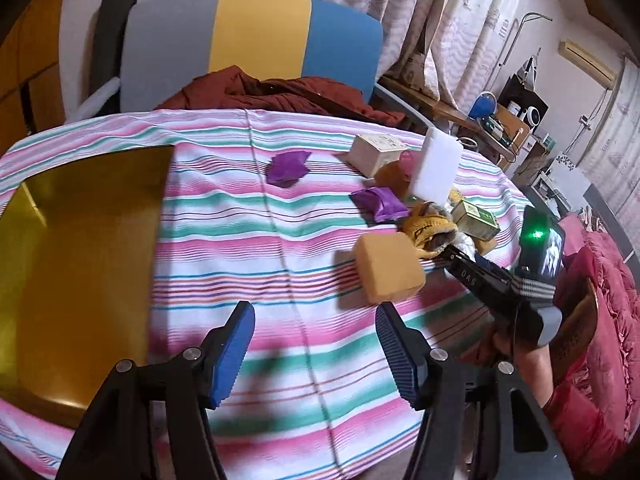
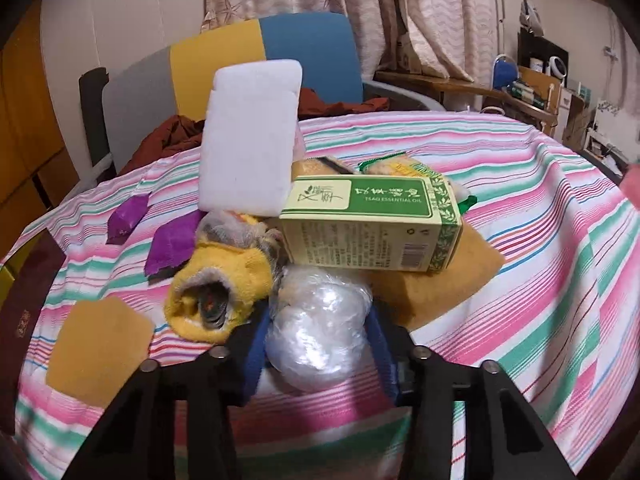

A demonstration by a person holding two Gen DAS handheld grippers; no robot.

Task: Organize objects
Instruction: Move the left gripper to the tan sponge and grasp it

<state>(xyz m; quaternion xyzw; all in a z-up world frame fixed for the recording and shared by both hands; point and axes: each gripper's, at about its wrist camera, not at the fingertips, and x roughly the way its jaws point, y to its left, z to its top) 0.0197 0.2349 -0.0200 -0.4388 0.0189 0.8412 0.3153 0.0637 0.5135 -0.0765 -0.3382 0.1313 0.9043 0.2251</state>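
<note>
A heap of objects lies on the striped tablecloth (image 1: 260,240): an orange sponge block (image 1: 388,268), two purple packets (image 1: 286,168) (image 1: 380,204), a white foam block (image 1: 436,168), a yellow plush slipper (image 2: 224,292), a green essential-oil box (image 2: 372,224) and a clear plastic-wrapped ball (image 2: 320,328). My left gripper (image 1: 316,348) is open and empty above the cloth, just short of the orange block. My right gripper (image 2: 316,344) has its blue fingers (image 2: 256,360) on both sides of the wrapped ball, touching it. The right gripper's body shows in the left wrist view (image 1: 492,284).
A gold tray (image 1: 80,256) sits on the table's left part. A beige box (image 1: 376,152) stands at the back. A dark red booklet (image 2: 24,316) lies at the left edge. A grey, yellow and blue chair (image 1: 256,40) with dark red clothing (image 1: 280,92) stands behind the table.
</note>
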